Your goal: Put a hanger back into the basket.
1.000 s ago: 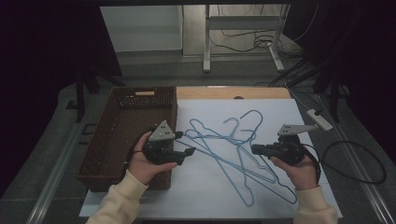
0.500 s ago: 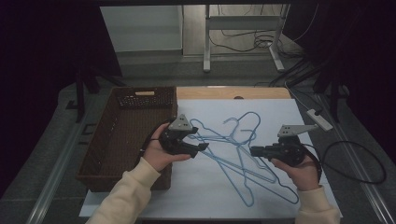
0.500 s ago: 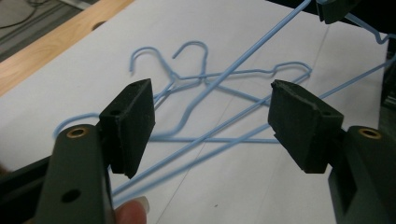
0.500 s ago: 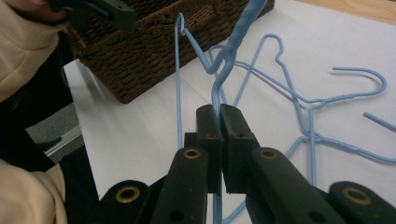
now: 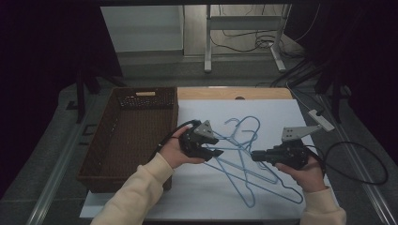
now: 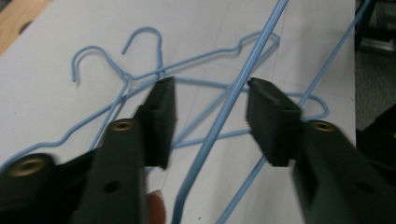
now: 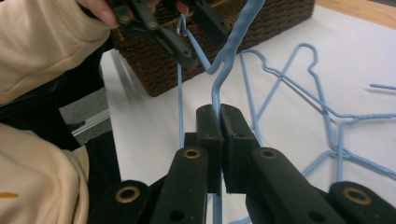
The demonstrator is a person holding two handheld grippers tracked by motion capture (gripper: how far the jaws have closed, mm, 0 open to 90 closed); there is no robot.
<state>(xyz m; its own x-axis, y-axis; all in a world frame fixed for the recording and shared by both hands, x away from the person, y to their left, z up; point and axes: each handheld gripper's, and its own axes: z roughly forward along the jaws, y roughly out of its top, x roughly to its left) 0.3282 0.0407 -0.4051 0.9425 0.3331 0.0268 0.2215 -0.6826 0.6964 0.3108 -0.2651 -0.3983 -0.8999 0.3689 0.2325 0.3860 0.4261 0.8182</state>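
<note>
At the left of the desk (image 5: 197, 206), item 1: a brown woven basket (image 5: 129, 136), rectangular, with a handle slot in its far wall; I see nothing lying inside it.

Item 2: several blue wire hangers (image 5: 244, 164), tangled in 1 heap on the white sheet, just beside the basket's right wall, hooks pointing toward the far edge.

Item 3: my left hand-held gripper (image 5: 213, 152), at the heap's left side. Its jaws stand wide apart, released. From the left gripper view, 1 raised hanger wire (image 6: 224, 116) runs up through the gap between them; I cannot tell whether it touches either jaw.

Item 4: my right hand-held gripper (image 5: 256, 155), at the heap's right side, pointing left toward the other. Its jaws are clenched on that same raised hanger; in the right gripper view the wire (image 7: 217, 91) rises from between the closed pads and bends over toward the left hand-held gripper (image 7: 184, 28) in front of the basket (image 7: 261, 32).
</note>
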